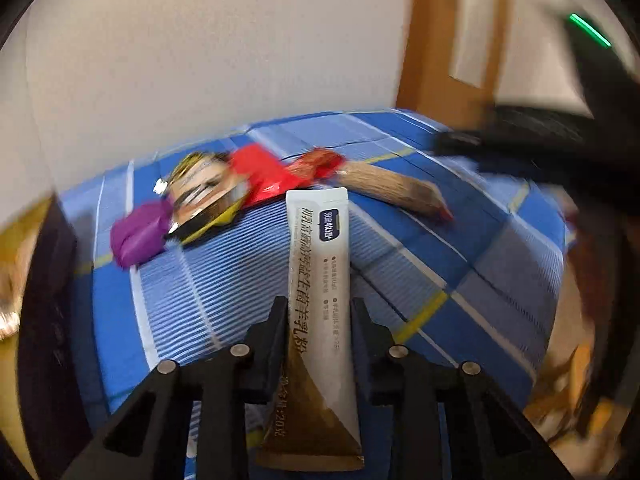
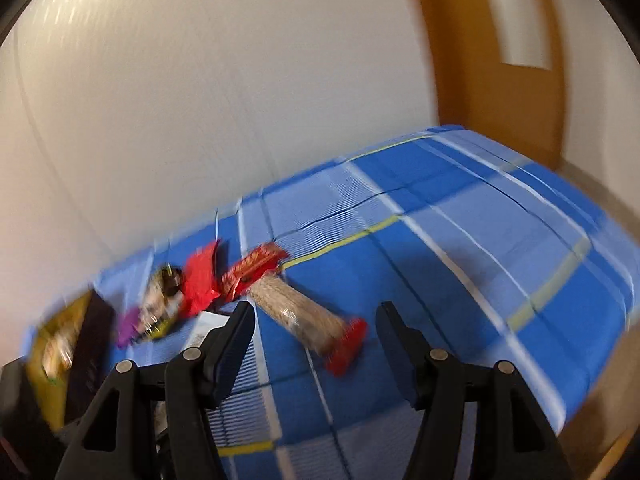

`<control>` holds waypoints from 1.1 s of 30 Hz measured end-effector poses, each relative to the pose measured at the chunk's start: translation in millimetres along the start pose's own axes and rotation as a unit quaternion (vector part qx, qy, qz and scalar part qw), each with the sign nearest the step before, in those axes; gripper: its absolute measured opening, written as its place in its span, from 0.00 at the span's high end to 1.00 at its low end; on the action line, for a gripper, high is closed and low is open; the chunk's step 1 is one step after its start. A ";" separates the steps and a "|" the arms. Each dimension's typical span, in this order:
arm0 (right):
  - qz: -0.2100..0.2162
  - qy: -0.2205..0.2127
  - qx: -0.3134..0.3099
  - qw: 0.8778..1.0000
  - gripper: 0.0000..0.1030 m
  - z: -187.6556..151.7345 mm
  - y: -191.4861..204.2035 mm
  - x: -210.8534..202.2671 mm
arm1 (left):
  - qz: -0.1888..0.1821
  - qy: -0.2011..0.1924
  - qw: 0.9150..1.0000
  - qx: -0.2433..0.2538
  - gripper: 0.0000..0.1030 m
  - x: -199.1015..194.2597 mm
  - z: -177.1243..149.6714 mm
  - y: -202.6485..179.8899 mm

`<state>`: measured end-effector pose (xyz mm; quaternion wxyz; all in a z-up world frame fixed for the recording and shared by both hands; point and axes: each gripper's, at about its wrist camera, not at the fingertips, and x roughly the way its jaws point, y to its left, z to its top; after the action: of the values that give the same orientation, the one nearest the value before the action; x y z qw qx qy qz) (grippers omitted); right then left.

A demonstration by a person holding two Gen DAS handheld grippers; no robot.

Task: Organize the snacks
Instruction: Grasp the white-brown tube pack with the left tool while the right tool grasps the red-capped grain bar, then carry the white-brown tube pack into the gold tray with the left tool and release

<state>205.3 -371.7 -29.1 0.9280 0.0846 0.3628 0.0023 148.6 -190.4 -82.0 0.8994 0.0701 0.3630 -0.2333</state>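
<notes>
Left gripper is clamped on a white stick sachet with a brown lower end, held above the blue plaid cloth. Right gripper stands open, holding nothing. Farther off, near the cloth's wall-side edge, lie a purple wrapper, red packet and long tan snack bar.

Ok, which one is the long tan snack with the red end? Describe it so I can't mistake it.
Start at the blue plaid cloth below the white wall. A pile of wrappers lies at its left; the tan snack stick lies on the cloth at the pile's right edge, ahead of the open right gripper. Unlike the crumpled red wrapper and purple wrapper, it is long, straight and oat-coloured, with a red end.
</notes>
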 end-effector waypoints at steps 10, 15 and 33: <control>-0.018 0.064 -0.081 0.994 0.66 -11.8 23.7 55.6 | -0.051 0.002 0.998 -0.038 0.71 -9.3 -28.7 10.9; -0.030 0.034 -0.019 0.999 0.70 -37.4 18.4 29.9 | -0.061 0.003 0.997 -0.049 0.71 -7.6 -27.4 14.8; 0.056 -0.051 0.180 0.981 0.70 -114.7 12.4 -46.8 | -0.032 -0.035 0.999 0.014 0.77 -40.0 -14.1 5.9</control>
<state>94.2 -344.7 -78.5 0.9133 0.2702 0.3043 -0.0154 117.5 -166.3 -65.1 0.9023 0.0623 0.3305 -0.2696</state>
